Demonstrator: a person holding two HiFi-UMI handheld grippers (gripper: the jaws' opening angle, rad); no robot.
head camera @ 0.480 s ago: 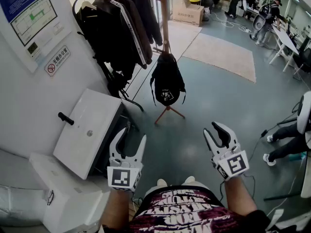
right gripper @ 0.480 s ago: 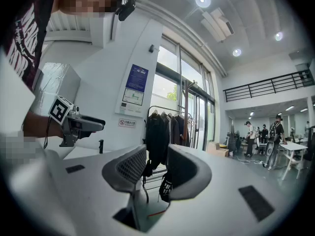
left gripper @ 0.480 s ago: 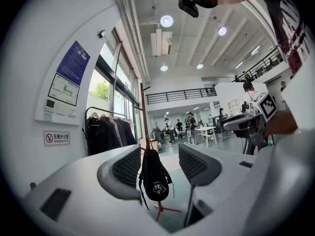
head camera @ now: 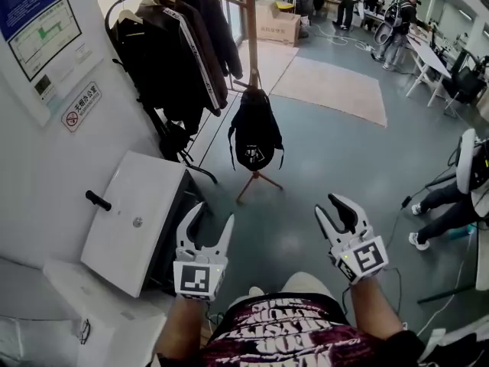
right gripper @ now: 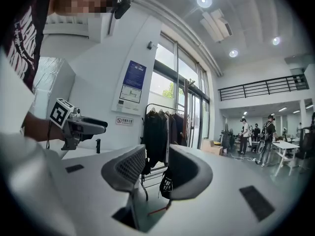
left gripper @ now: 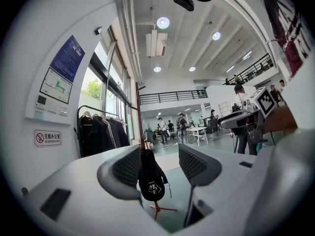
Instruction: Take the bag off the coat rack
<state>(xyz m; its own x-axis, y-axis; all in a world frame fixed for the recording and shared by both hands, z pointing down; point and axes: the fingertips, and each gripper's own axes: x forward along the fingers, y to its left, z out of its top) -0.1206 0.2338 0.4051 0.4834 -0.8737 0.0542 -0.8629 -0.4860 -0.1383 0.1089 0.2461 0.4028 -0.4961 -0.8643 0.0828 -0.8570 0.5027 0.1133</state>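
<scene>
A black bag (head camera: 254,132) with a white logo hangs from a hook on the wooden pole of the coat rack (head camera: 250,29), well ahead of me. It shows far off between the jaws in the left gripper view as the bag (left gripper: 150,179), and partly behind the right jaw in the right gripper view as the bag (right gripper: 166,184). My left gripper (head camera: 206,233) is held low at the left, open and empty. My right gripper (head camera: 338,211) is at the right, also open with nothing in it. Both are a good way short of the bag.
A rail of dark jackets (head camera: 177,48) stands left of the rack against the white wall. A white cabinet (head camera: 130,216) with a black handle is close on my left. A cardboard box (head camera: 276,23) and a beige rug (head camera: 330,89) lie beyond. People stand at the far tables; a seated person's legs (head camera: 443,209) are at right.
The view has shifted a little: the rack and bag sit slightly higher and more to the left in the head view. Both grippers are a bit higher in frame, still open.
</scene>
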